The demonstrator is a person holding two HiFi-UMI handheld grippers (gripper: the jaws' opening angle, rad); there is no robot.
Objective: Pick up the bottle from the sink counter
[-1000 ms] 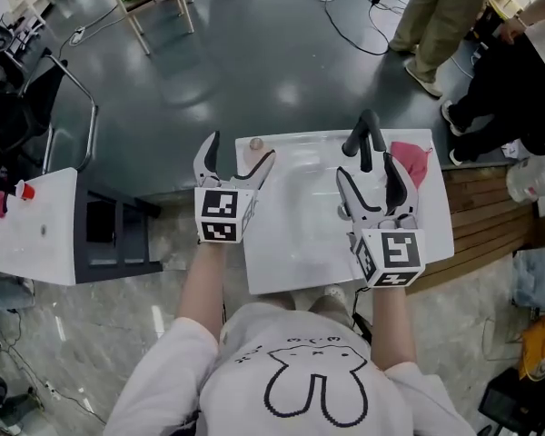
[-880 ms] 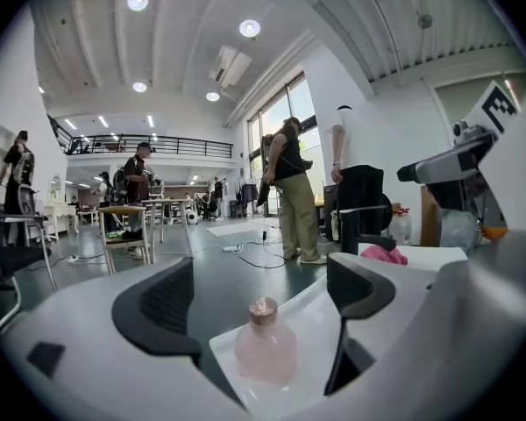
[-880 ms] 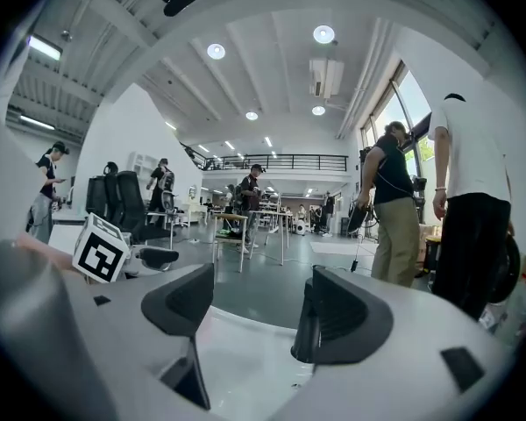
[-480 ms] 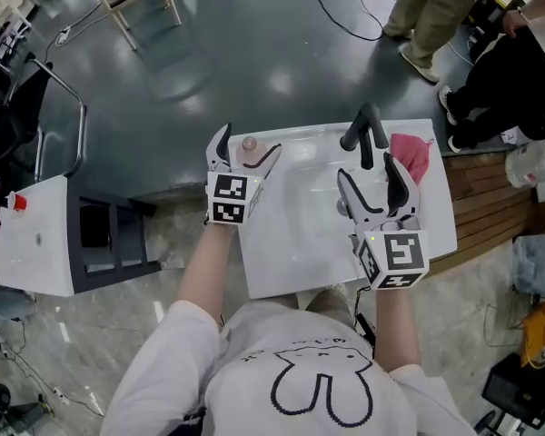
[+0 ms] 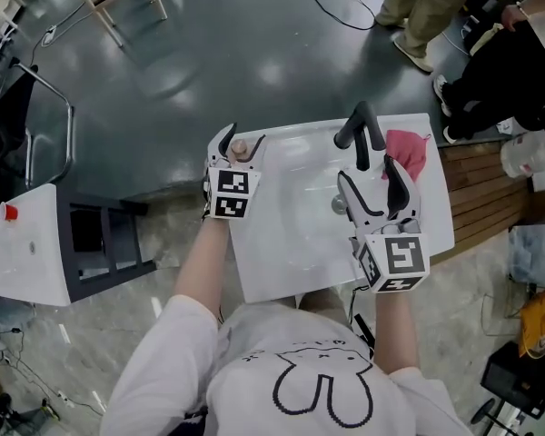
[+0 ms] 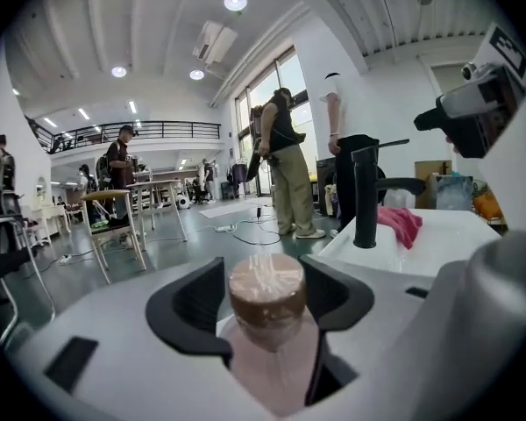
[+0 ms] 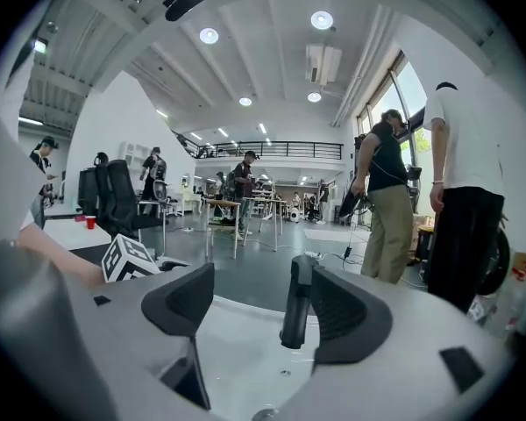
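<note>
White sink surface point(image 5: 254, 271) stood over a dark workshop floor, and at its back left corner the bottle point(image 5: 240, 149) stood upright between the jaws of the left tool point(image 5: 242, 139), which were closing on its upper part, pads meeting its sides. The right tool point(image 5: 367, 173) hovered over the basin near the faucet point(image 5: 361, 134), jaws apart and empty. With the grip so high, the bottle could probably swing or slip out on lifting if the squeeze proved light.

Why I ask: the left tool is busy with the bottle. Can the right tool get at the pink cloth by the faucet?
Probably yes: the right tool, open and empty, hangs just short of the pink cloth, which lies uncovered beside the faucet.
</note>
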